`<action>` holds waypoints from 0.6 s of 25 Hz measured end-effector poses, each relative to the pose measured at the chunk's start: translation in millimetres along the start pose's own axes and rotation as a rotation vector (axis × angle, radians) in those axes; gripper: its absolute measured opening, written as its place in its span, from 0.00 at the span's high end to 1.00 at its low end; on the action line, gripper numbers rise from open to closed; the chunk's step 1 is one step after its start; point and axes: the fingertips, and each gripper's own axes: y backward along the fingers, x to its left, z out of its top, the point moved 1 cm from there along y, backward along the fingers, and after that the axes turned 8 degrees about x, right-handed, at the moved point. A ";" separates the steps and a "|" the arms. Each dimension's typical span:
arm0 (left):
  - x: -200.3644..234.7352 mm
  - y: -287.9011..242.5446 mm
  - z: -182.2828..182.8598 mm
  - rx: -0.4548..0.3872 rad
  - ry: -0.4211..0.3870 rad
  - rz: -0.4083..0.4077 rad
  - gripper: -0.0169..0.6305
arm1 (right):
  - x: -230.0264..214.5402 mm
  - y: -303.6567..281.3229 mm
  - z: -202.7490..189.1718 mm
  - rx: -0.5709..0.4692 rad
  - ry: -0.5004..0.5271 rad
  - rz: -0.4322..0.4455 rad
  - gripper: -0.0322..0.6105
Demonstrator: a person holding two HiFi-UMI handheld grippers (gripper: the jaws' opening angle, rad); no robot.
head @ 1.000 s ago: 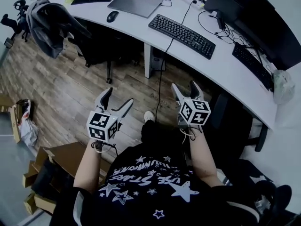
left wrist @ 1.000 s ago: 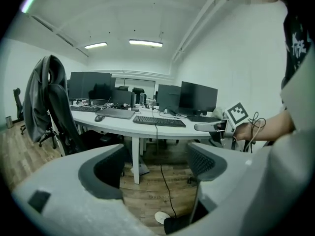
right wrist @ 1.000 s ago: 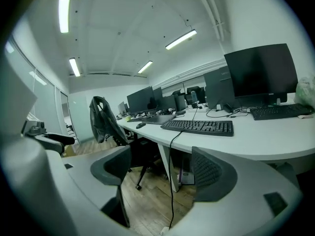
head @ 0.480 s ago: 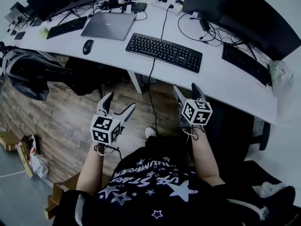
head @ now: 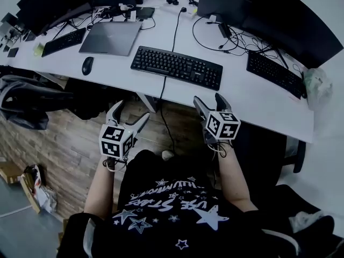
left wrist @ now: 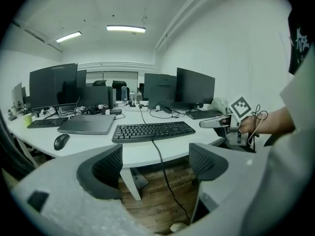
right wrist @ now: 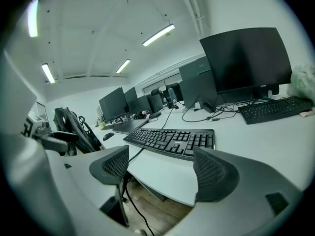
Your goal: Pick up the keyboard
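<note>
**Clerk:** Item one, the keyboard?

**Checker:** Black full-size keyboard. It lies flat on the white desk, mid-desk and near the front edge. A cable drops over that edge below it. Nothing touches the keyboard.

**Clerk:** Neighbours?

**Checker:** Closed laptop and mouse to its left. Second keyboard well apart at right. Monitor behind.

**Clerk:** Grippers?

**Checker:** Left gripper: jaws spread with nothing between them, short of the desk edge and over the floor. Right gripper: jaws spread and empty, at the desk's front edge, near the keyboard's right end but apart from it.

**Clerk:** Step in hand?

**Checker:** Approach, as I judge it; no grasp yet. The next move calls for reaching forward over the edge with one gripper to each end. The jaws then close on the thin body and lift it level, minding the cable.
</note>
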 end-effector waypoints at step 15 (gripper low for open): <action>23.6 -90.7 41.6 0.066 -0.177 -0.118 0.33 | -34.9 -35.2 24.9 0.114 0.122 -0.052 0.28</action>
